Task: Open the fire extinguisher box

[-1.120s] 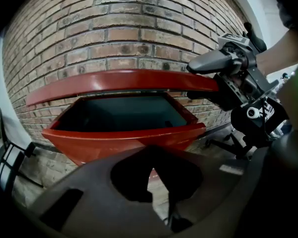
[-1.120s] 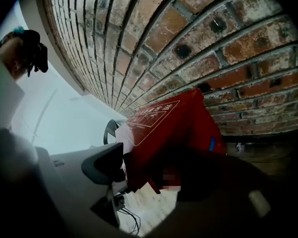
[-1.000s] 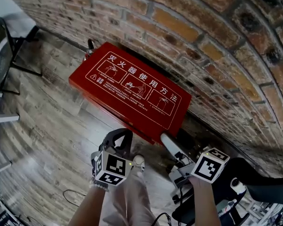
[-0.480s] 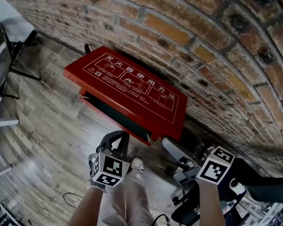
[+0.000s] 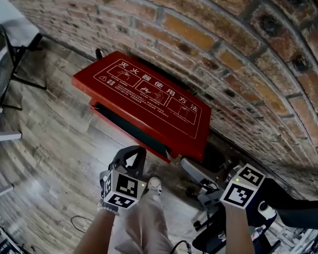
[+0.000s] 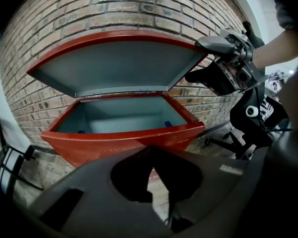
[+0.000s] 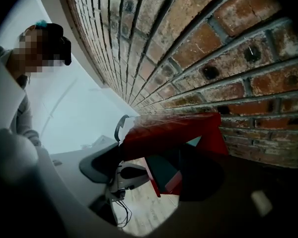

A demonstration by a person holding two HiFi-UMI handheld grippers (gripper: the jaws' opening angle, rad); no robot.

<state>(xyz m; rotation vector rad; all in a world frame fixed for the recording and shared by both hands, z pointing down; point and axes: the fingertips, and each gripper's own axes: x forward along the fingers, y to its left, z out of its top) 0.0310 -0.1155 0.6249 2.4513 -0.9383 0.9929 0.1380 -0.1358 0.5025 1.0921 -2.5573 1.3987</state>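
The red fire extinguisher box (image 5: 128,130) stands on the floor against the brick wall. Its lid (image 5: 148,97) with white print is raised at the front, and a dark gap shows under it. The left gripper view looks into the grey inside of the box (image 6: 124,118), under the lid (image 6: 124,66). My right gripper (image 5: 186,165) is at the lid's right front corner; its jaws have just been opening and stand open with that corner between them (image 6: 216,58). My left gripper (image 5: 133,151) hangs shut and holding nothing, a little in front of the box.
A black chair (image 5: 2,52) stands at the far left, and an office chair base (image 5: 275,205) is close on the right. A cable (image 5: 82,221) lies on the wooden floor near my shoe (image 5: 155,183). A person (image 7: 20,98) shows in the right gripper view.
The lid has gone from nearly down to lifted at the front, opening a dark gap. My right gripper rose with its corner. The left gripper has barely moved.
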